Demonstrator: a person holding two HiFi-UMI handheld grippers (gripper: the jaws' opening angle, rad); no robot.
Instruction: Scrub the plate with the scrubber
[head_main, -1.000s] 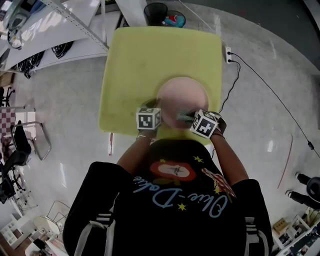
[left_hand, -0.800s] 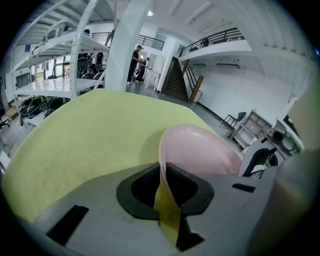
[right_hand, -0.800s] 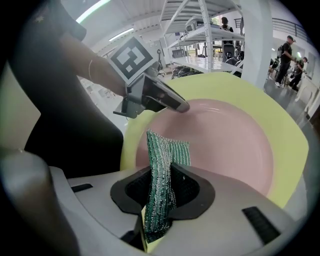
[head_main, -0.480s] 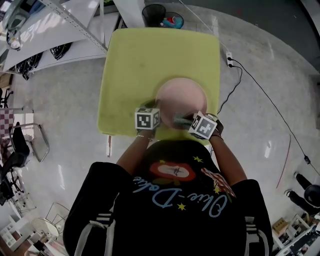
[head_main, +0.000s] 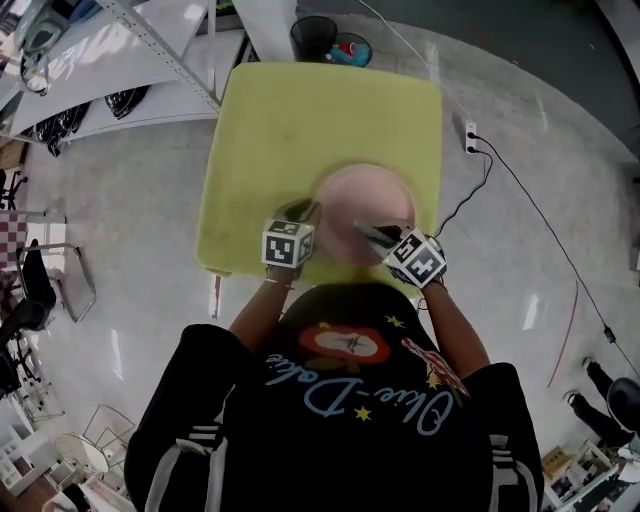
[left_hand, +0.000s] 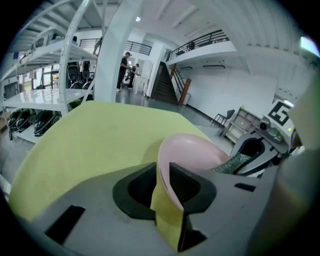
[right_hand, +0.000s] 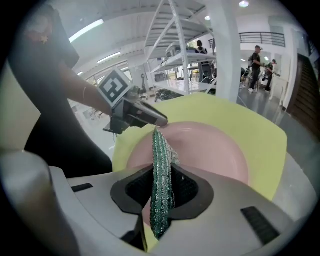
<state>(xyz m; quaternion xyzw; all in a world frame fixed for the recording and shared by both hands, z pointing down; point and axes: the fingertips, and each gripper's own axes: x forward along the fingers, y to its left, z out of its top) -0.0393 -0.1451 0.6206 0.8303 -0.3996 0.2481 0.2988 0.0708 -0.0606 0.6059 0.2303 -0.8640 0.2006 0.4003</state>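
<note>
A pink plate (head_main: 365, 205) lies near the front of the yellow-green table (head_main: 320, 110). My left gripper (head_main: 306, 213) is at the plate's left rim. In the left gripper view that rim (left_hand: 170, 165) stands between the jaws of the left gripper (left_hand: 161, 176), which have just been opening; a gap shows on the left side, so the pads no longer clamp it. My right gripper (head_main: 370, 236) hovers over the plate's near right part, shut on a green mesh scrubber (right_hand: 161, 170). The scrubber hangs above the plate (right_hand: 210, 145), and the left gripper (right_hand: 150, 120) shows just beyond it.
A black bin (head_main: 314, 30) and a blue object (head_main: 352, 48) stand on the floor past the table's far edge. A power strip (head_main: 470, 135) with a cable lies on the floor to the right. White shelving (head_main: 120, 60) runs along the left.
The left gripper's jaws have spread apart around the plate's rim. The right gripper has lifted slightly and rolled with the scrubber still in it.
</note>
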